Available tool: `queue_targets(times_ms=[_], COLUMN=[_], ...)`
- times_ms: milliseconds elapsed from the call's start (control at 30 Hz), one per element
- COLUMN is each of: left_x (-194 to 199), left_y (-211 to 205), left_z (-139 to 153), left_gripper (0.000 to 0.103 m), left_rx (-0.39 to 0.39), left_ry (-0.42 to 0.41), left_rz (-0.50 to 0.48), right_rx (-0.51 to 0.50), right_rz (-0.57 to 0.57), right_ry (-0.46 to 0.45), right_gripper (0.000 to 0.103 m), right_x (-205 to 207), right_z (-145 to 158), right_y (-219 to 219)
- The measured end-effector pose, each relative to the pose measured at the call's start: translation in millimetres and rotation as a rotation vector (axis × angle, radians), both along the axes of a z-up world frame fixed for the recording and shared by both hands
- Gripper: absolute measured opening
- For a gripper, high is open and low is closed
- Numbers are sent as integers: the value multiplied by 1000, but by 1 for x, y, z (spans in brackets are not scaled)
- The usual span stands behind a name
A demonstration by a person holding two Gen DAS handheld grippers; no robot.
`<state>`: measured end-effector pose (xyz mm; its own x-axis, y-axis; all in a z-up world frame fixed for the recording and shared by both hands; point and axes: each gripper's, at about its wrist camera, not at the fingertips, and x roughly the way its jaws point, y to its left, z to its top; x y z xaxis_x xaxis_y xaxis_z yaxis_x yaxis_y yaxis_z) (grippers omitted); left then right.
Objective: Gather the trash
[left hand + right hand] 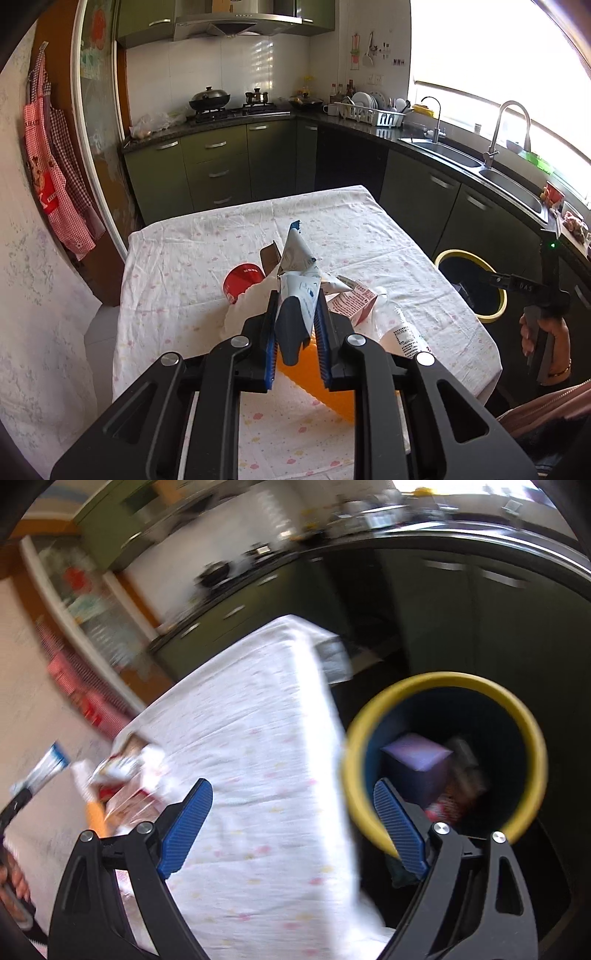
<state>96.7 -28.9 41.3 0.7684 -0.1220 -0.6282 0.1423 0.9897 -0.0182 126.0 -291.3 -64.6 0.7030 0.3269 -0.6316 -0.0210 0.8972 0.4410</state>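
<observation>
Left gripper [297, 317]: fingers clamp crumpled wrapper [297, 266], lifted for binning. Right gripper [291, 823]: fingers spread, empty, above bin [443, 681].

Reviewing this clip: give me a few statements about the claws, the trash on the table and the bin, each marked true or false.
1. The left claw is shut on a crumpled white-and-blue wrapper. True.
2. The right claw holds a red cup. False: its jaws stand wide open with nothing between them.
3. The yellow-rimmed bin is empty. False: a purple box and other trash lie inside.
4. A red cup lies on its side on the table's cloth. True.
5. The bin stands on the table. False: it stands on the floor beside the table.
</observation>
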Motion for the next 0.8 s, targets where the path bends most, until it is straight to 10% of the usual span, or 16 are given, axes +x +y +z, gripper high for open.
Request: queue_targets(times_ms=[433, 800], left_x=[-20, -37], left_y=[29, 30], left_z=[5, 17], left_gripper=[9, 9], left_rx=[-8, -48], left_ry=[-45, -81], left_rz=[47, 6], right_rx=[-60, -208], right_rz=[381, 673], right_ry=[-69, -354], right_gripper=[85, 86], right_x=[22, 35], right_z=[21, 59], right_y=[130, 263])
